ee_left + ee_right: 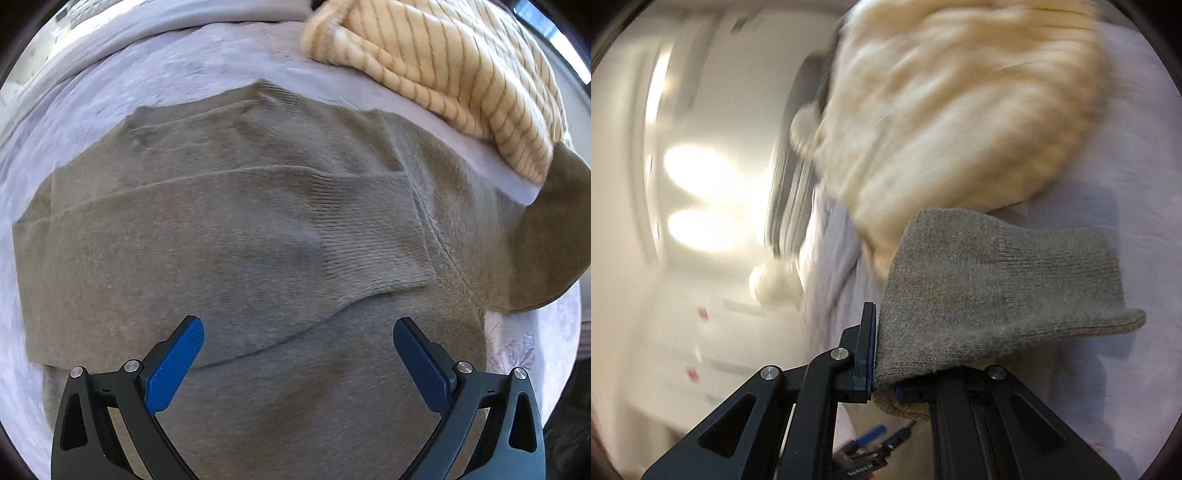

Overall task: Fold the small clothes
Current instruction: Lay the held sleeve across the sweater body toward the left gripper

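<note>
A pale lilac bed sheet (177, 62) covered the whole space under both grippers. On it lay a grey-brown knitted sweater (221, 229), spread flat right below and ahead of the left gripper (298, 354). One sleeve (258, 221) was already folded across the body of the sweater, just in front of the left gripper's blue pads (177, 365).

A cream striped knitted top (443, 74) sat in a heap farther ahead and off to the right of the left gripper. It was waiting its turn.

The left gripper hung over the lower part of the sweater with its jaws wide apart. Nothing was between them, and whether the pads touched the knit could not be told.

The right gripper (882, 350) was clamped tight on a piece of the same grey-brown knit (997, 288). The piece stood up and flopped over to the right of the jaws, above the sheet. The right wrist view was blurry, so which part of the sweater it was could not be said for sure. It looked like the other sleeve or a side edge.

The step in hand seemed to be the second fold, with the sweater about half done. The next move likely called for carrying the held piece over the body of the sweater, laying it down flat, and only then letting go. The left gripper might need to press the sweater so it did not slide.
</note>
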Demonstrator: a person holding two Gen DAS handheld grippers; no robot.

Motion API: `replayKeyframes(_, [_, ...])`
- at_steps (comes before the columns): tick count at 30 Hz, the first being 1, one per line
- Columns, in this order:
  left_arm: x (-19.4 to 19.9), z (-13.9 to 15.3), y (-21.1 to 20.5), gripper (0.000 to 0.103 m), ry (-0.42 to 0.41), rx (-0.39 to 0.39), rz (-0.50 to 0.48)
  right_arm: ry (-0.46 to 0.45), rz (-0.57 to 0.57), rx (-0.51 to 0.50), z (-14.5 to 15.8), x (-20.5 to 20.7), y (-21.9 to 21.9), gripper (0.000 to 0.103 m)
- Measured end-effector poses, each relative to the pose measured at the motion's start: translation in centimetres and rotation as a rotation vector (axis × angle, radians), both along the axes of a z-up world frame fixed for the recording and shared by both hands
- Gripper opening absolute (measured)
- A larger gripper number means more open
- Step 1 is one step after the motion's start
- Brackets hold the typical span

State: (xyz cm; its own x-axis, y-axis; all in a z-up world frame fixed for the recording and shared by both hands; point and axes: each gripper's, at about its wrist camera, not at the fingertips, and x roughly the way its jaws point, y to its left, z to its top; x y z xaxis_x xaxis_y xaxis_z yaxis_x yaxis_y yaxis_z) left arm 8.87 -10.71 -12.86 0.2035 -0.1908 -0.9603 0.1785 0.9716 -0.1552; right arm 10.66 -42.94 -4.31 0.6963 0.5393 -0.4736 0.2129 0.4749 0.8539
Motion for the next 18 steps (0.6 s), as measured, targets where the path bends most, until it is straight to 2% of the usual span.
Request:
replayKeyframes(3, [-0.1,0.4,2.7,0.103,-0.039,0.007,0.034,-0.010,0.147,-0.097,0.9,2.6,5.7,0.009])
replayKeyframes(6, [-0.1,0.4,5.8,0.103,-0.044,0.006,0.075,0.010,0.294,-0.167,0.0,4.5,12.1,0.009])
replayKeyframes(10, [0.0,0.3,9.8,0.103,-0.039,-0.002,0.137,0.078,0.487,-0.257,-3.3,5.9,20.9,0.009])
replayKeyframes(12, [0.0,0.6,11.8,0.103,-0.065,0.027,0.164,0.131,0.560,-0.298,-5.7,5.6,24.2,0.009])
replayKeyframes(14, [0.0,0.6,13.0,0.103,-0.073,0.031,0.182,0.223,0.584,-0.345,-8.1,5.5,26.0,0.013])
replayKeyframes(16, [0.0,0.2,14.3,0.103,-0.049,0.013,0.211,0.290,0.561,-0.318,-9.3,5.1,26.1,0.013])
replayKeyframes(18, [0.1,-0.4,15.6,0.103,-0.014,-0.014,0.235,0.326,0.496,-0.244,-9.8,4.2,25.0,0.034])
